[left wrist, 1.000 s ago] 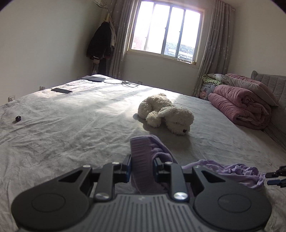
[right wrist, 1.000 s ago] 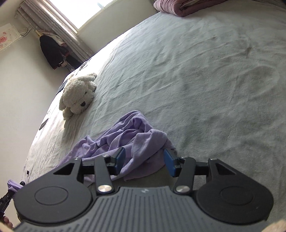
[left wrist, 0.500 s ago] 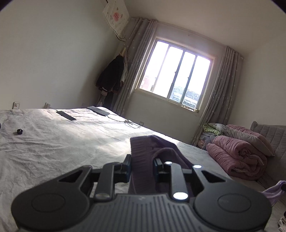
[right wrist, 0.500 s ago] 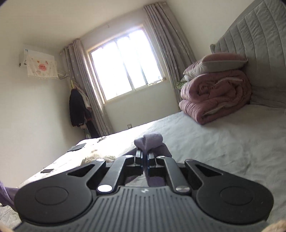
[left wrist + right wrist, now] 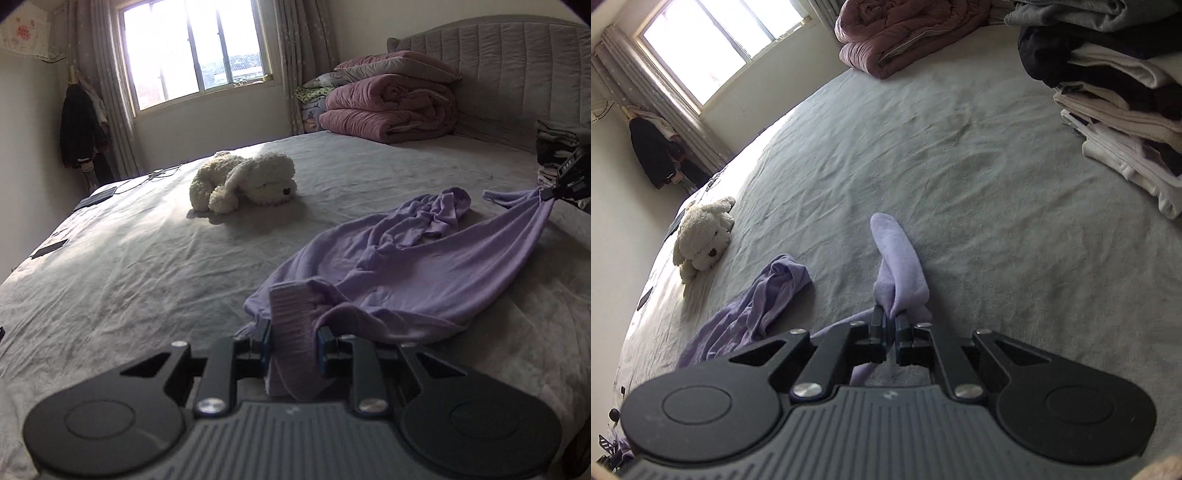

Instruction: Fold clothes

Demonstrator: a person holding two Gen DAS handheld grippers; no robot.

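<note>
**Both grippers clamped on the garment**

My left gripper (image 5: pixel 293 345) pinched the ribbed hem of the crumpled lilac knit garment (image 5: pixel 406 266); my right gripper (image 5: pixel 891 330) was pressed tight on another edge. The cloth sagged between them onto the grey bedsheet (image 5: pixel 147 266), near a white plush dog (image 5: pixel 243 181).

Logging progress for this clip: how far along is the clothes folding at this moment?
Done: a stack of folded clothes sits by the headboard. In hand: the purple garment, pinched at opposite ends by the left tongs and the right tongs, stretched out low over the bed. One part is bunched near the plush dog. Left: no fold shows in it yet, so flattening and folding remain.
</note>
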